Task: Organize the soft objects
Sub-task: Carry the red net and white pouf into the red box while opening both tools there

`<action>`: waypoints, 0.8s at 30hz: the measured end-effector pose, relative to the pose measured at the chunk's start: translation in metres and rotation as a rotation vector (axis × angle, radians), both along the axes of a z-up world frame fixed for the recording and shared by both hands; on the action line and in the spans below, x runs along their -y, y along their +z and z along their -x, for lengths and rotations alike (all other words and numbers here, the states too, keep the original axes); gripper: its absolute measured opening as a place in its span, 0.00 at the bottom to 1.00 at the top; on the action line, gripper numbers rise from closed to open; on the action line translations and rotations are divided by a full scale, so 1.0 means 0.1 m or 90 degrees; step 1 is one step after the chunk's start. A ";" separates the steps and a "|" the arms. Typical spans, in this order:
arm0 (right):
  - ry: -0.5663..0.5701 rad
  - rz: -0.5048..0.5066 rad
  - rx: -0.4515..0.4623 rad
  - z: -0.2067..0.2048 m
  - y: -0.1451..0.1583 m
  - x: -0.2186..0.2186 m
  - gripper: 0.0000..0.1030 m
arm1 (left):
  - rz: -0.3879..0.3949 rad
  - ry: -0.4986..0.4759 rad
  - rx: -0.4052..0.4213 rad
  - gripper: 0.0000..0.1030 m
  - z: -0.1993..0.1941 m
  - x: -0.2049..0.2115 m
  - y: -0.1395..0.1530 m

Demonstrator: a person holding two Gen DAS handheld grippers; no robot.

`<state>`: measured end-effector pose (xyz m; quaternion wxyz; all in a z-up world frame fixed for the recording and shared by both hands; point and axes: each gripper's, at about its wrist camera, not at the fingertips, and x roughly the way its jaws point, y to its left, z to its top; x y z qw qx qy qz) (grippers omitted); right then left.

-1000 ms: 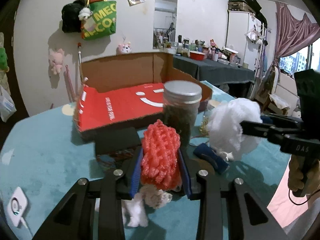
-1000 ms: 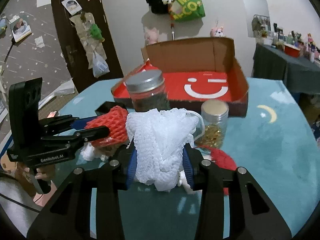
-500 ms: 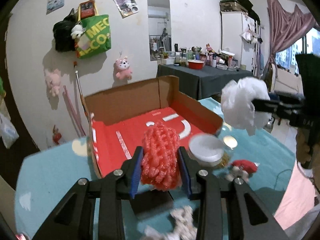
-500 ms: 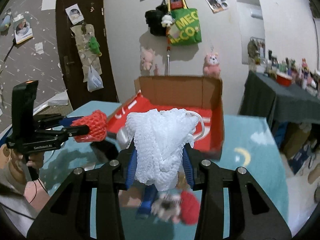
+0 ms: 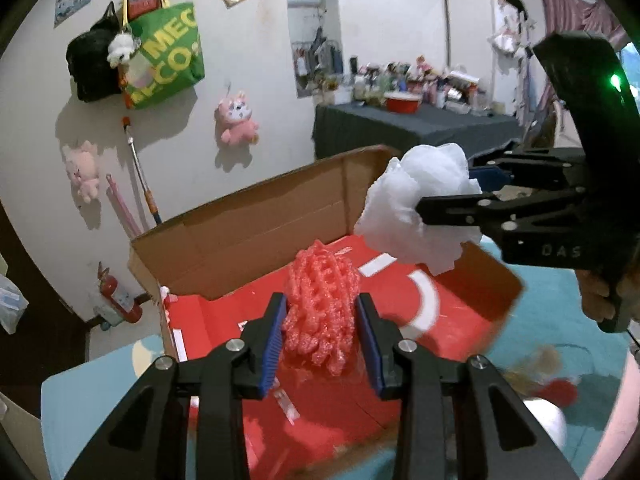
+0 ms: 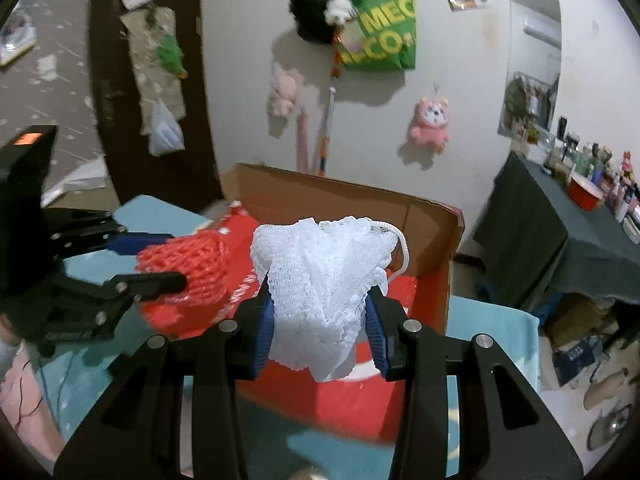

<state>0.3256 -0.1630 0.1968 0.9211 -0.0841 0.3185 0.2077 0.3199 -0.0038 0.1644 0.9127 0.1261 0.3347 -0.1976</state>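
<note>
My left gripper is shut on a red foam net, held above the red floor of an open cardboard box. My right gripper is shut on a white mesh puff over the same box. From the left wrist view the right gripper with the white puff hangs over the box's right side. The right wrist view shows the left gripper with the red net over the box's left part.
The box lies on a teal cloth-covered table. A blurred red and white soft toy and a pale round lid lie on the cloth at the lower right. A dark-clothed side table with bottles stands at the right wall.
Both grippers rose and moved forward from the jars and loose items on the table to above the open box, each still holding its soft object. The jars dropped out of sight.
</note>
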 end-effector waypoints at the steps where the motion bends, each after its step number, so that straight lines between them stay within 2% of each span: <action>1: -0.013 0.008 -0.009 -0.16 -0.07 -0.04 0.37 | -0.001 0.006 -0.008 0.36 -0.10 0.01 -0.05; 4: -0.033 0.018 -0.050 -0.56 -0.25 -0.10 0.37 | 0.000 0.018 -0.032 0.37 -0.46 0.00 -0.25; 9: -0.060 0.034 -0.117 -1.10 -0.59 -0.21 0.37 | -0.007 0.036 -0.061 0.37 -0.85 0.03 -0.52; 15: -0.071 0.060 -0.160 -1.47 -0.88 -0.33 0.37 | -0.019 0.041 -0.080 0.38 -1.07 0.08 -0.72; 24: -0.086 0.033 -0.213 -1.72 -1.11 -0.25 0.39 | -0.028 0.065 -0.106 0.41 -1.22 0.10 -0.91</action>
